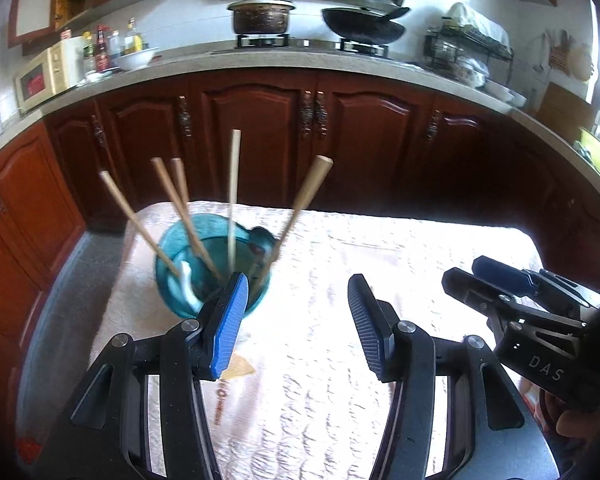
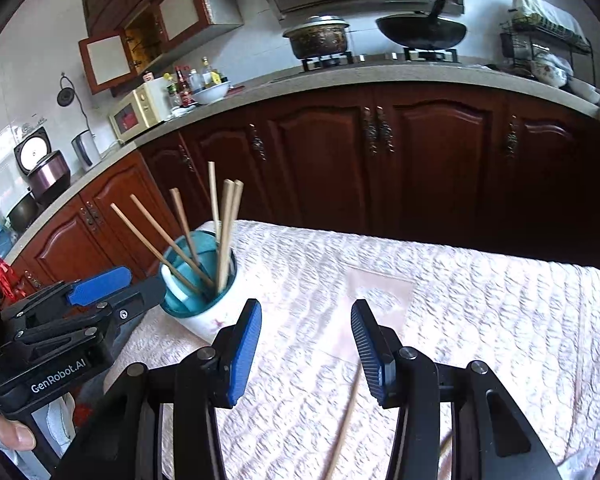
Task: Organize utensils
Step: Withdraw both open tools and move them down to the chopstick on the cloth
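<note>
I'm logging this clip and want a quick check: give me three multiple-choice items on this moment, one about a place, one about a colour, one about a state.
1. Where does the loose chopstick lie?
A. On the tablecloth, under the right gripper
B. On the stove
C. In the wok

2. What colour is the inside of the utensil holder?
A. Red
B. Teal
C. Black

3. How is the left gripper?
A. Shut on a spoon
B. Shut on a chopstick
C. Open, holding nothing

Answers: 1 A, its shaft runs along the cloth below the right jaws; 2 B, the teal lining shows around the standing chopsticks; 3 C, only cloth shows between its spread pads.
</note>
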`<state>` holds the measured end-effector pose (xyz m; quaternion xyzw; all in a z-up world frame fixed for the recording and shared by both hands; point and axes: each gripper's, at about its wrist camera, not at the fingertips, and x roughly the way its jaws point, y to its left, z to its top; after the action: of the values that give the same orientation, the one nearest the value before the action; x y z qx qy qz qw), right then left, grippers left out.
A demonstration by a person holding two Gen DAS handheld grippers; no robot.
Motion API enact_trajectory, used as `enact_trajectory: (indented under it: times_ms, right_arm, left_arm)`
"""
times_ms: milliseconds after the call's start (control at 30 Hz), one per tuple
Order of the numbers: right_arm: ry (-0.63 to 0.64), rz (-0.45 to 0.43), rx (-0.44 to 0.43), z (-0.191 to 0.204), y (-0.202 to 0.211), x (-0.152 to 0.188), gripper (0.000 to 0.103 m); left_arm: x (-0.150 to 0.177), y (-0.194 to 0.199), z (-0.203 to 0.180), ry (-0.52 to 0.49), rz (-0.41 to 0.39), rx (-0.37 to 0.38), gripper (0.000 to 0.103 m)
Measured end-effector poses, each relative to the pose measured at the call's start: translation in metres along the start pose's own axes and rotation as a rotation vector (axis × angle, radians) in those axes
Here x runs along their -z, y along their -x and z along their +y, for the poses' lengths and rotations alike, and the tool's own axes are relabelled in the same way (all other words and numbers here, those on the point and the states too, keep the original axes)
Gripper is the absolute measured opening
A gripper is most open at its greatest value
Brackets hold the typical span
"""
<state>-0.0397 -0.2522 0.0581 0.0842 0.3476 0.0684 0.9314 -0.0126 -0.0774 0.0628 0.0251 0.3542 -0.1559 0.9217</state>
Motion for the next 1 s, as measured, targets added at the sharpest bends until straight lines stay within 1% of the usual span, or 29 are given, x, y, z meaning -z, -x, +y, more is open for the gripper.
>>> enact_trajectory:
  times_ms: [133,267,633,1000]
  right_arm:
    - [-0.009,0.000,0.036,-0.014,0.010,0.011,0.045]
    - [-0.037,0.011,0.055,-0.032,0.016,0.020,0.045]
    - [-0.084,0.047,0.128,-0.068,0.028,0.045,0.045]
    - [-0.138,0.077,0.166,-0.099,0.027,0.061,0.045]
  left_arm:
    - [0.005,-0.005,-0.016,-0.024,0.016,0.020,0.051]
    - [0.010,-0.013,-0.029,-0.035,0.049,0.046,0.051]
    - [0.024,-0.036,-0.058,-0.067,0.092,0.058,0.051]
    - [0.030,-0.064,-0.068,-0.071,0.154,0.065,0.051]
